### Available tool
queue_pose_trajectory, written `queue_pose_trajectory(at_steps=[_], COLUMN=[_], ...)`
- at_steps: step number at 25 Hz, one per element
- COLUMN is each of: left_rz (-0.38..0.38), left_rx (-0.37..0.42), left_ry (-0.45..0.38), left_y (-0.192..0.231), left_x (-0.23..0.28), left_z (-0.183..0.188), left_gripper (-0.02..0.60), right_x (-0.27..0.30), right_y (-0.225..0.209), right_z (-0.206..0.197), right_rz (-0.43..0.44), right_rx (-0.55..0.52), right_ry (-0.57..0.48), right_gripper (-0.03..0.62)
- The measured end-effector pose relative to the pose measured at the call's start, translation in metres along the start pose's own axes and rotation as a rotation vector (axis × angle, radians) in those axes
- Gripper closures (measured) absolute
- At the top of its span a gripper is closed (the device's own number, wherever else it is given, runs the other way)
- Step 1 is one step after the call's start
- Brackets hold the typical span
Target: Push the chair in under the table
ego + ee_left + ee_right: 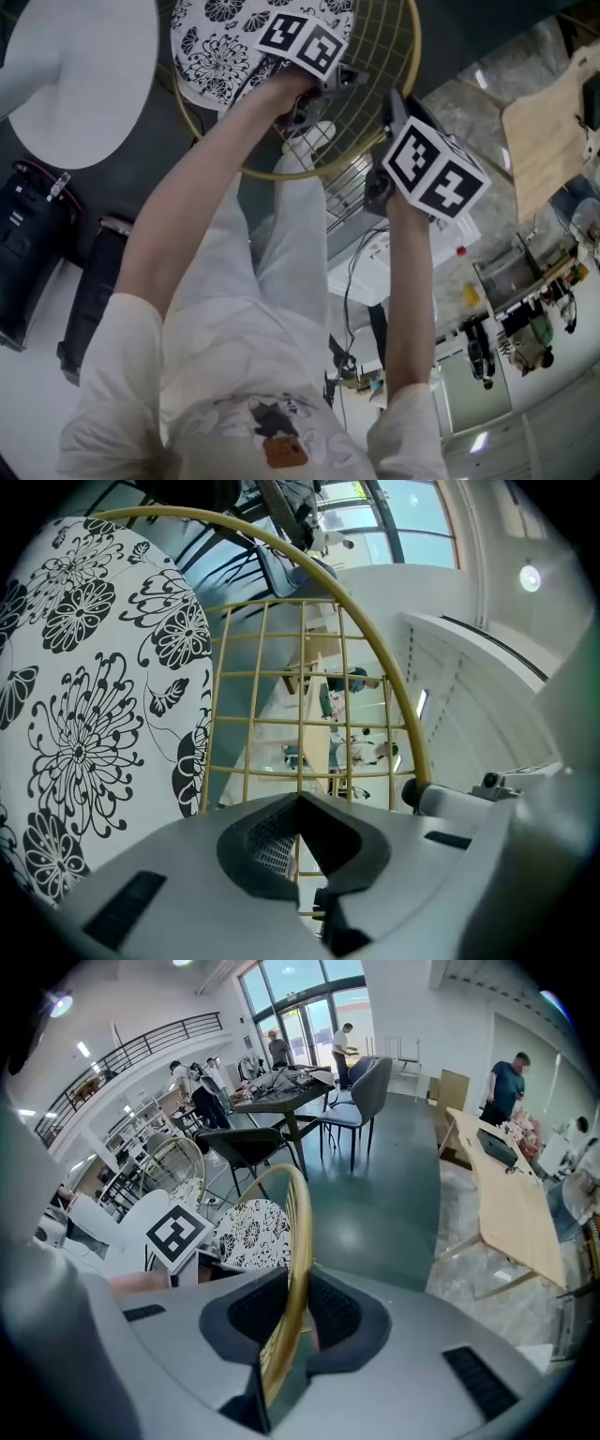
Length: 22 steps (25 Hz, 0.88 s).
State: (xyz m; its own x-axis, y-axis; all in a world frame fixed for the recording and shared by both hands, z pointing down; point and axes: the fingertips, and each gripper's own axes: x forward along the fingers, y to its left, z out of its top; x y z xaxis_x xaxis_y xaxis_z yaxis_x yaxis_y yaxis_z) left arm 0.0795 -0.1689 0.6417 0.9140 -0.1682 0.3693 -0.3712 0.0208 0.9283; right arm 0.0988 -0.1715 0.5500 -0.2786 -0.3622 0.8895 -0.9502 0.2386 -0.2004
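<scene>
The chair has a gold wire back with a round rim [405, 66] and a black-and-white floral cushion [220, 42]. A round white table [80, 75] stands beyond it at the upper left. My left gripper [319, 94] is at the back's wire grid; in the left gripper view it [298, 803] is shut with a thin vertical wire [301, 696] running into its jaws, the cushion [84, 714] to the left. My right gripper [389, 108] grips the rim's right side; in the right gripper view it [291, 1312] is shut on the gold rim [298, 1232].
Two black cases [33, 248] stand on the floor at the left. A light wooden table [544, 131] is at the right, also in the right gripper view as a wooden table [511, 1194]. Dark tables and chairs [291, 1101] and several people stand farther off.
</scene>
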Motion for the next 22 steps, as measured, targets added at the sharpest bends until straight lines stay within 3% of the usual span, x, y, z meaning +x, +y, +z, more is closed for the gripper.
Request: queue_pose_trajectory(at_steps=[9, 16, 22], left_rz=[-0.016, -0.018, 0.026], left_rx=[-0.01, -0.028, -0.037], left_ry=[-0.045, -0.097, -0.143], left_y=[0.012, 0.005, 0.01], left_x=[0.007, -0.018, -0.027], left_z=[0.014, 0.045, 0.054], left_gripper=[0.574, 0.574, 0.574], right_x=[0.019, 0.02, 0.026], right_y=[-0.006, 0.015, 0.019], right_z=[0.009, 0.044, 0.054], right_rz=[0.0, 0.028, 0.042], right_rx=[-0.049, -0.053, -0.056], right_ry=[-0.015, -0.036, -0.062], right_gripper=[0.528, 0.528, 0.528])
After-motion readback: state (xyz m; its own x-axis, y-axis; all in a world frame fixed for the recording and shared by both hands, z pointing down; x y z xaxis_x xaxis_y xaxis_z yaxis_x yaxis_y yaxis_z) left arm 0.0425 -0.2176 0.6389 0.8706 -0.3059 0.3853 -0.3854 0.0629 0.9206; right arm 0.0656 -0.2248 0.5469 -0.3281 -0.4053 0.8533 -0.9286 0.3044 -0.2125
